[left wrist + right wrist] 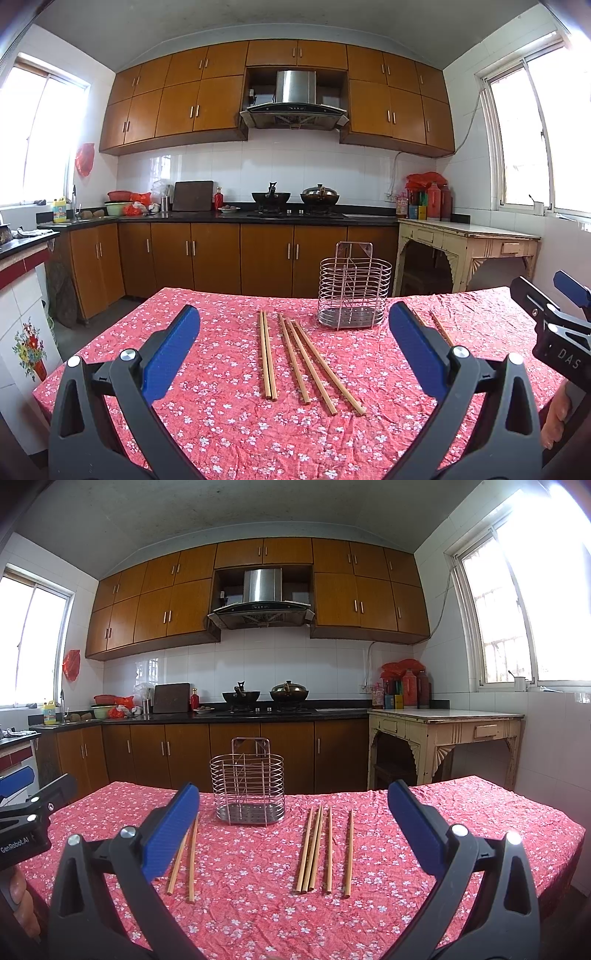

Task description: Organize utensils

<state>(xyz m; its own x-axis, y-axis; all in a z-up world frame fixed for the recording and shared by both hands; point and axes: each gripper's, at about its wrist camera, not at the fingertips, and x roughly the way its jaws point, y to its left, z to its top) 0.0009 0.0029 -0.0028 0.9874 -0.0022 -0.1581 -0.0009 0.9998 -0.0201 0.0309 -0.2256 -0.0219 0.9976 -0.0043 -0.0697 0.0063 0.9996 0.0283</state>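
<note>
A: Chopsticks (pixel 295 358) all flat on the tablecloth (pixel 229 417), none in the wire holder (pixel 354 291) yet.

B: Left gripper (pixel 294 350) and right gripper (pixel 293 830) gaping wide, gripping nothing. Everything left to sort.

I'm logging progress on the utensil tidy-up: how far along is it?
Nothing looks done: the wire holder stands empty on the red floral tablecloth. Nothing is in hand either; the left tongs and right tongs are both open and hold nothing. Everything is left: five chopsticks lie left of the holder and five more lie to its right, all flat on the cloth.
</note>
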